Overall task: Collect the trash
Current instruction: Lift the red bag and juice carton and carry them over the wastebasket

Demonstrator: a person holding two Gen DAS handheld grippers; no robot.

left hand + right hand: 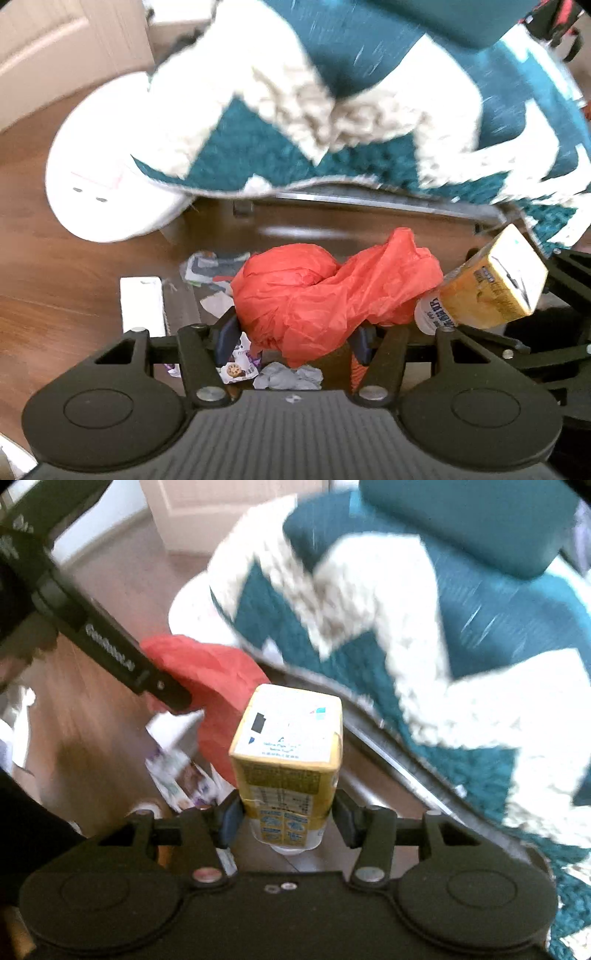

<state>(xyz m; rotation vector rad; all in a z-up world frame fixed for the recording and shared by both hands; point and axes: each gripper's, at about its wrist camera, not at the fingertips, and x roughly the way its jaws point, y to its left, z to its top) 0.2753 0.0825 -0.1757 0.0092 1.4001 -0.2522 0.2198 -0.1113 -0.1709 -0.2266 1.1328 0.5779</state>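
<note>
Between the left gripper's (295,341) pads sits a crumpled red bag (325,291), pinched and hiding the wrappers (240,363) on the wood floor (55,288) beneath. The right gripper (287,818) clamps a yellow carton (286,753), its cap end hidden. Beyond, a blurred teal-and-white blanket (314,110) overhangs a white tub (96,166).

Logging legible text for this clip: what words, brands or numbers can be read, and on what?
None can be read with confidence.
Yellow carton: rows of small print and a blue line on its white end, all blurred.
Left gripper's black arm: white lettering, smeared.
Snack wrapper: cookie picture, text too small.
</note>
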